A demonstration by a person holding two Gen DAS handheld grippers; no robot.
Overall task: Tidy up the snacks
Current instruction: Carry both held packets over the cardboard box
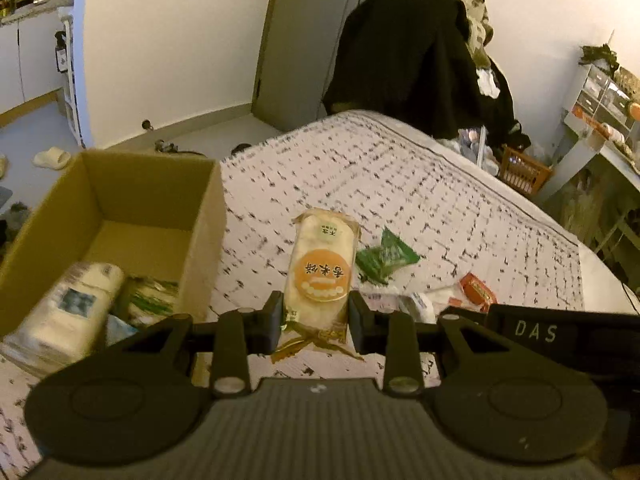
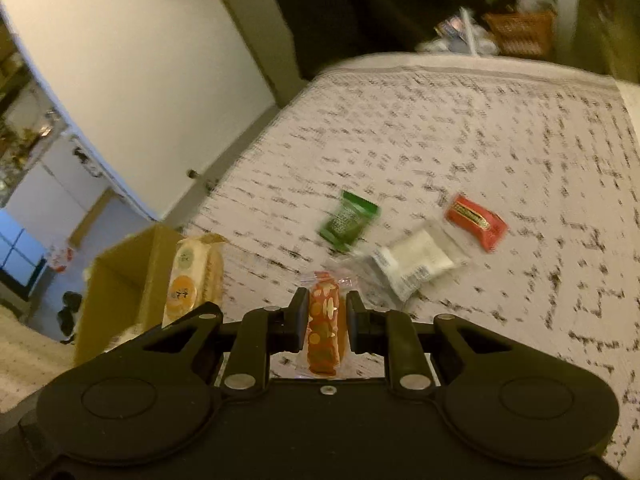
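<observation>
My left gripper (image 1: 316, 312) is shut on a cream rice-cracker packet (image 1: 322, 268) with an orange round label, held up above the patterned bedspread (image 1: 440, 200). The same rice-cracker packet (image 2: 192, 280) shows at the left of the right wrist view. My right gripper (image 2: 323, 322) is shut on a small orange-red snack packet (image 2: 323, 320) with pale dots. An open cardboard box (image 1: 160, 196) stands at the left and holds a white wrapped pack (image 1: 72, 308) and a green-and-white packet (image 1: 152, 300). On the bed lie a green packet (image 2: 348, 220), a clear packet with white filling (image 2: 416, 264) and a red packet (image 2: 476, 220).
A dark coat (image 1: 408, 60) hangs past the far end of the bed. A wicker basket (image 1: 520, 172) and a desk with drawers (image 1: 600, 120) stand at the right. A slipper (image 1: 52, 158) lies on the floor at the left. The cardboard box (image 2: 132, 280) stands by the bed's left edge.
</observation>
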